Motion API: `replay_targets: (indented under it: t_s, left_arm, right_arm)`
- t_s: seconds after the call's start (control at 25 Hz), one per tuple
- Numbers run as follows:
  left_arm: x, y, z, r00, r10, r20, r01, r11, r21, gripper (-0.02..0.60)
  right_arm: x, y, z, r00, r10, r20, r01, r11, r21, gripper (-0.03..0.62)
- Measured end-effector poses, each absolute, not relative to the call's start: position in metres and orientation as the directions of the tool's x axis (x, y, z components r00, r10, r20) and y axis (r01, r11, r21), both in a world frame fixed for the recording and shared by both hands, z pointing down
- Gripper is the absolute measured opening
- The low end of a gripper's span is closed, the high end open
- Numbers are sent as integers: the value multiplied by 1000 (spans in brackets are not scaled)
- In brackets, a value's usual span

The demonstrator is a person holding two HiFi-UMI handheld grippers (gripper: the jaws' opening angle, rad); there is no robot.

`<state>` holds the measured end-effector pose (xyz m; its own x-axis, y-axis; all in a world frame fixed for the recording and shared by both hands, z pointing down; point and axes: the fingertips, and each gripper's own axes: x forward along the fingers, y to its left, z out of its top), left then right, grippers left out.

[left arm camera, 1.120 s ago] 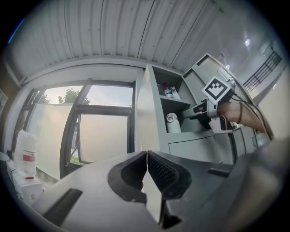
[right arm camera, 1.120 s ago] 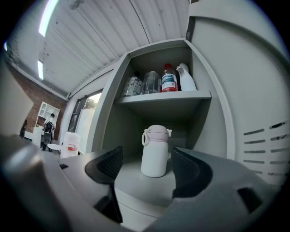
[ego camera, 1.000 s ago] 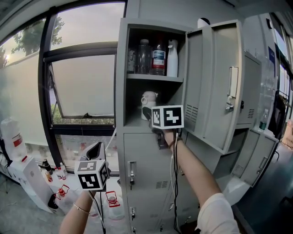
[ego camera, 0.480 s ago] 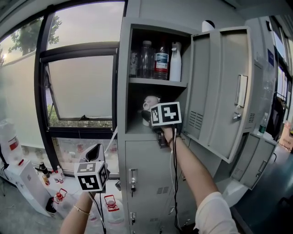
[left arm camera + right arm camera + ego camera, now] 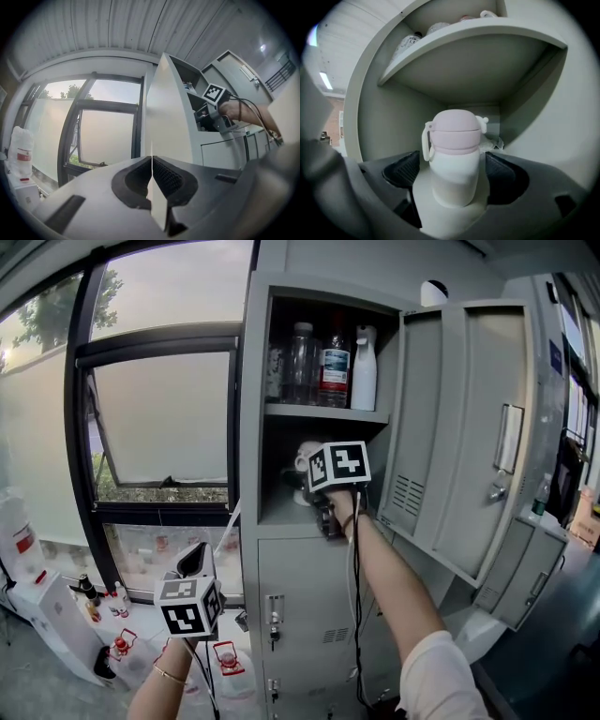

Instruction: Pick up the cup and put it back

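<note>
The cup (image 5: 454, 161), white with a pink lid and a loop strap, stands upright on the cabinet's middle shelf (image 5: 281, 512). In the head view the cup (image 5: 302, 452) is mostly hidden behind the right gripper's marker cube. My right gripper (image 5: 452, 171) reaches into that shelf, and its jaws have just been opening. The cup stands between them with a gap at each pad (image 5: 404, 169). My left gripper (image 5: 192, 561) hangs low, left of the cabinet. Its jaws (image 5: 151, 176) are shut on nothing.
Several bottles (image 5: 323, 362) and a white spray bottle (image 5: 364, 369) fill the upper shelf. The cabinet door (image 5: 469, 437) stands open to the right of my right arm. A window (image 5: 159, 418) is at the left, with water jugs (image 5: 225, 662) on the floor below.
The right gripper stays at the middle shelf by the cup, which is now more hidden behind its marker cube. The left gripper has drifted slightly lower in the head view.
</note>
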<state>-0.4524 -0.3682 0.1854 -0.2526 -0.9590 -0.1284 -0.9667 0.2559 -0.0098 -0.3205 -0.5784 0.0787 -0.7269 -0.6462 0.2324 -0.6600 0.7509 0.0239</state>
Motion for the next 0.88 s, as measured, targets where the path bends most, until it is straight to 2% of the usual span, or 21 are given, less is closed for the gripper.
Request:
replay_targets:
  t_s: [0.4, 0.56, 0.88]
  left_arm:
    - [-451, -373, 195, -244, -963, -114, -970, 245, 7, 11]
    - [-451, -371, 200, -246, -963, -109, -969, 246, 18, 11]
    - [-457, -360, 206, -265, -959, -101, -964, 263, 34, 11]
  right_arm:
    - [-323, -589, 72, -719, -661, 215, -680, 733, -20, 419]
    - [-326, -586, 71, -725, -656, 208, -676, 736, -32, 378]
    - [-324, -586, 72, -723, -660, 205, -681, 731, -48, 375]
